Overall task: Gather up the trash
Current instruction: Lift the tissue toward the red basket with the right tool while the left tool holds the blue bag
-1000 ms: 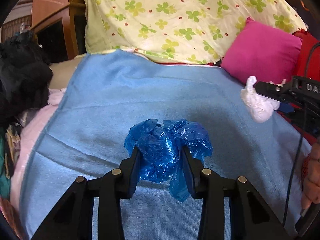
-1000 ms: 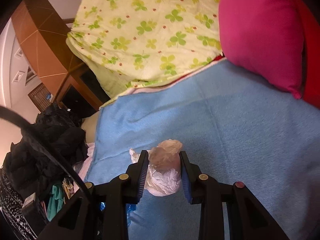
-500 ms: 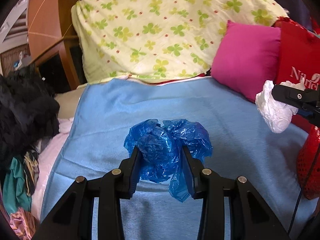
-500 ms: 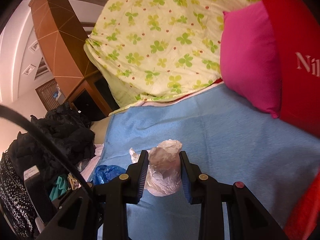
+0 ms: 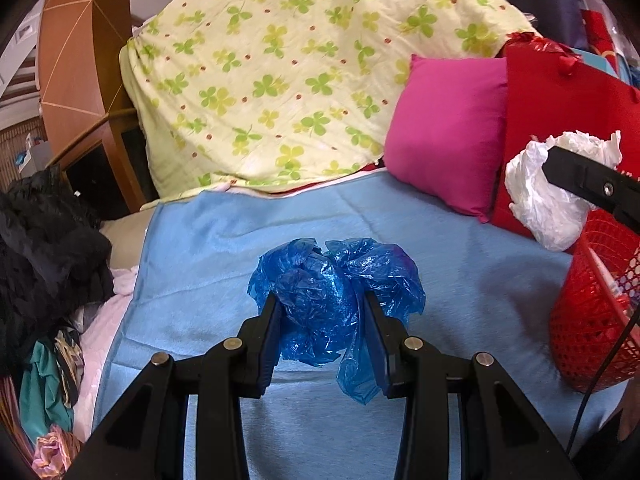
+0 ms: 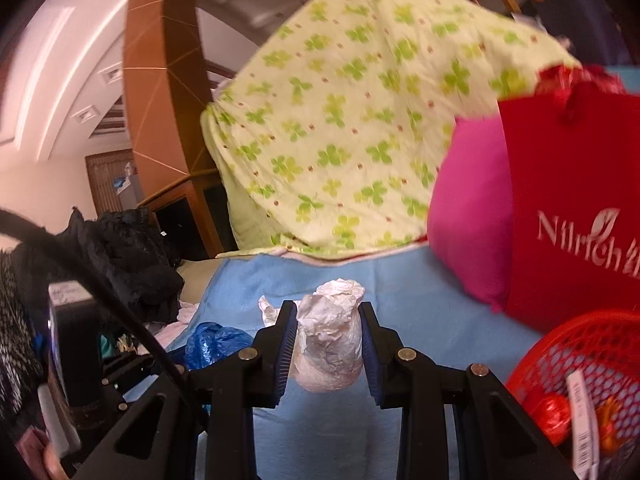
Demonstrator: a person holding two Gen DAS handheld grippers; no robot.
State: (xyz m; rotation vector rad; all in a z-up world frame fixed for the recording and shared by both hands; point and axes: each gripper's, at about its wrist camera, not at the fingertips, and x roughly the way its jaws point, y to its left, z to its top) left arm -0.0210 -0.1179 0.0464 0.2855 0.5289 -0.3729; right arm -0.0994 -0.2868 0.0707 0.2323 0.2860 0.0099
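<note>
While both tools are up over the light blue fleece blanket [image 5: 224,240], the left gripper [image 5: 320,320] has its two black fingers pressed onto a crumpled blue plastic bag [image 5: 332,284], which bulges above the fingertips and hangs a loose flap below the right finger. Bag is off the blanket, held between the jaws. Right gripper [image 6: 326,340] pinches a crumpled white plastic bag wad [image 6: 332,340] the same way, blue-ribbed pads squeezing both sides, wad sticking up past the tips. In the left wrist view that same white wad [image 5: 540,196] shows at far right, clamped in the other tool, just above the rim of a red plastic mesh basket [image 5: 588,320]. Basket sits on the blanket's right side; in the right wrist view its rim [image 6: 560,336] is lower right, with a few red and orange items and a white strip inside, contents unclear. Behind the basket stands a red fabric tote bag with white lettering [image 6: 572,200], touching a magenta square cushion [image 5: 444,128]. Pale yellow quilt with green clover print [image 5: 300,68] is heaped at the back. Black clothing pile [image 5: 44,240] lies left of the blanket. Blue bag also visible low left in the right wrist view [image 6: 212,342], near a black cable [image 6: 92,280].
</note>
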